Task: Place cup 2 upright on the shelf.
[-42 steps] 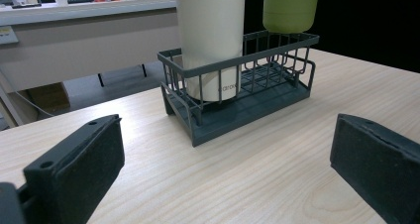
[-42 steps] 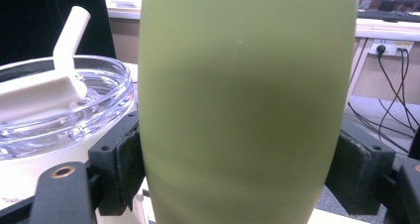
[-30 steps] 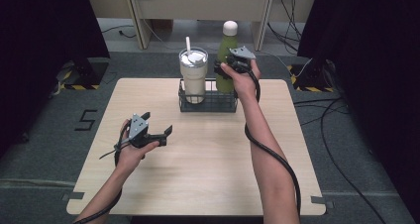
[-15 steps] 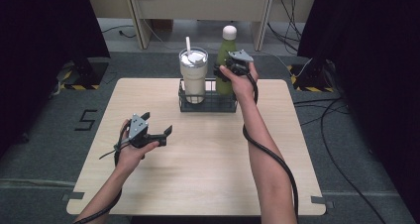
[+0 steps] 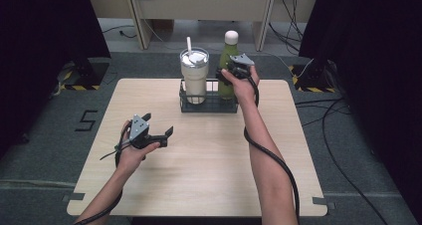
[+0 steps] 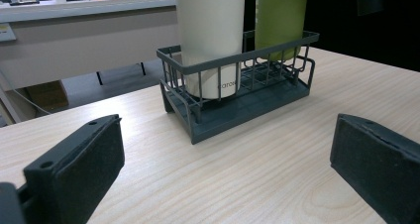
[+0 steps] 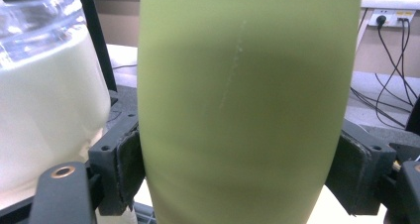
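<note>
My right gripper is shut on a green bottle with a white cap, pads pressing both sides of its body. The bottle's lower end sits inside the right half of a dark wire basket. A cream tumbler with lid and straw stands in the basket's left half. My left gripper hovers open over the table's left-middle, nothing between its pads, pointing at the basket.
The basket stands at the far middle of a light wooden table. Each gripper's black cable trails along the person's forearm. Dark curtains hang at both sides; a bench and floor cables lie beyond the far edge.
The right gripper has come down a little with the green bottle, lowering it into the basket. The left gripper has stayed where it was.
</note>
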Available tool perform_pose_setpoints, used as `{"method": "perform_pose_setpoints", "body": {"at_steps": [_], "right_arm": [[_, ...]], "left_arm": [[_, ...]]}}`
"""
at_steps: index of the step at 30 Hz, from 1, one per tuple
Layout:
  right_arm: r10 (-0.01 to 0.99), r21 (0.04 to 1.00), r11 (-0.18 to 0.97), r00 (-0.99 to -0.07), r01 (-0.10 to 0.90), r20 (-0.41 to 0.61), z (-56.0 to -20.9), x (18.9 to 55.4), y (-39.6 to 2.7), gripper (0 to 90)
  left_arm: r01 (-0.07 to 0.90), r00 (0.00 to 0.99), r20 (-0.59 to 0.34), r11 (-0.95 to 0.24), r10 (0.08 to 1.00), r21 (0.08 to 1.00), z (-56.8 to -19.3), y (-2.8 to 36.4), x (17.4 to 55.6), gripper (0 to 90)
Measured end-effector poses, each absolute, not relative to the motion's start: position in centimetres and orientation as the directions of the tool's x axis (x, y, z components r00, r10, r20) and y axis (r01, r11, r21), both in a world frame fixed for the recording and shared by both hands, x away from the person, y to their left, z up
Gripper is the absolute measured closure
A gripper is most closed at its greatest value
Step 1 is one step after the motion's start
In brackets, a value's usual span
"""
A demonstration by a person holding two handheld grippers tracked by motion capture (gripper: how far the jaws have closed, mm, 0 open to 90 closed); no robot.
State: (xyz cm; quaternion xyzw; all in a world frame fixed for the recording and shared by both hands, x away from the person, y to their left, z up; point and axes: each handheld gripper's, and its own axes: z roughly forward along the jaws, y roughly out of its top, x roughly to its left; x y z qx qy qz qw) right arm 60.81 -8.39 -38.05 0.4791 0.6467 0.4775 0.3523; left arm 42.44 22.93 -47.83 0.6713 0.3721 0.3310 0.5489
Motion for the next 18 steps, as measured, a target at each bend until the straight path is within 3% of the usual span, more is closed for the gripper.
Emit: {"method": "perform_pose_setpoints", "body": {"at_steps": [18], "right_arm": [[0.956,0.951,0.106,-0.293,0.291,-0.017,-38.92,60.95,-8.48,21.0]], "left_arm": [[0.142,0.504,0.034,-0.122,0.863,0.982,-48.01,22.91,42.49,0.0]]}}
